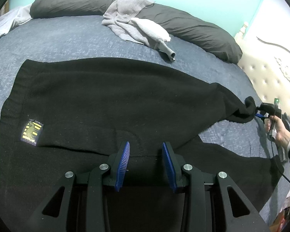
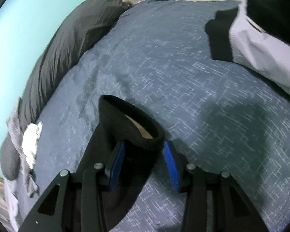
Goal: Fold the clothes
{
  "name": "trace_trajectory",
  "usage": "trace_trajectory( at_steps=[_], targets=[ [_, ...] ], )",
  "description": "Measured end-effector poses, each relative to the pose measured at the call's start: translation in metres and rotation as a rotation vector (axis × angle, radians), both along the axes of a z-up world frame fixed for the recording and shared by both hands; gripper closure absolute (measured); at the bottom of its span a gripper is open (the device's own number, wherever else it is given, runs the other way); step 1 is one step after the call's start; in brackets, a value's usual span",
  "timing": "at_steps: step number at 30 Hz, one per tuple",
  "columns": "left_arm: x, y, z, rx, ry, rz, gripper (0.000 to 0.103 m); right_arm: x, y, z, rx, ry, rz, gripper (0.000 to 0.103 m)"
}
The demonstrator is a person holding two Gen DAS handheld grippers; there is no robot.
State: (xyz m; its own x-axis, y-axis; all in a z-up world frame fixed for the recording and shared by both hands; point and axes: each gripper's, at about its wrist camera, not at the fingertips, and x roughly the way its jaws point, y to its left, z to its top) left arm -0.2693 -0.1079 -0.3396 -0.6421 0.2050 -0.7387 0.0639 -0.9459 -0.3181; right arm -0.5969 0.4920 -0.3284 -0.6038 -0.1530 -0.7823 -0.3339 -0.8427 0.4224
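Left gripper (image 1: 146, 150) over black sweatpants (image 1: 110, 100).

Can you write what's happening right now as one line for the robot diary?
step: spreading black garment on bed | left gripper: open above it | right gripper: cuff between jaws, grip unclear

We see matt fuzzy fleece trousers (image 1: 106, 100), a coarse woven bedspread (image 1: 67, 38) and ribbed blue plastic pads (image 1: 123, 162).
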Motion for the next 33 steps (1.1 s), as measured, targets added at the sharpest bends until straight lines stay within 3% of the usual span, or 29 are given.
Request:
trace_trajectory(
  at_steps=[2,5,8,20,33],
  targets=[
    [0.000,0.000,-0.001,0.000,-0.002,0.000,0.064,-0.001,-0.003,-0.001,0.035,-0.017,-0.004,0.082],
    [0.000,0.000,-0.001,-0.001,-0.004,0.000,0.064,0.000,-0.004,0.000,0.072,-0.023,-0.012,0.092],
    [0.000,0.000,-0.001,0.000,-0.004,0.000,0.064,0.004,-0.002,0.005,0.106,-0.023,-0.018,0.094],
    [0.000,-0.001,-0.003,0.006,-0.004,-0.001,0.064,0.029,0.049,0.034,0.033,0.029,-0.058,0.096],
    [0.000,-0.002,-0.002,0.009,-0.003,0.001,0.064,0.040,0.052,0.010,0.062,-0.028,-0.063,0.096]
  ],
)
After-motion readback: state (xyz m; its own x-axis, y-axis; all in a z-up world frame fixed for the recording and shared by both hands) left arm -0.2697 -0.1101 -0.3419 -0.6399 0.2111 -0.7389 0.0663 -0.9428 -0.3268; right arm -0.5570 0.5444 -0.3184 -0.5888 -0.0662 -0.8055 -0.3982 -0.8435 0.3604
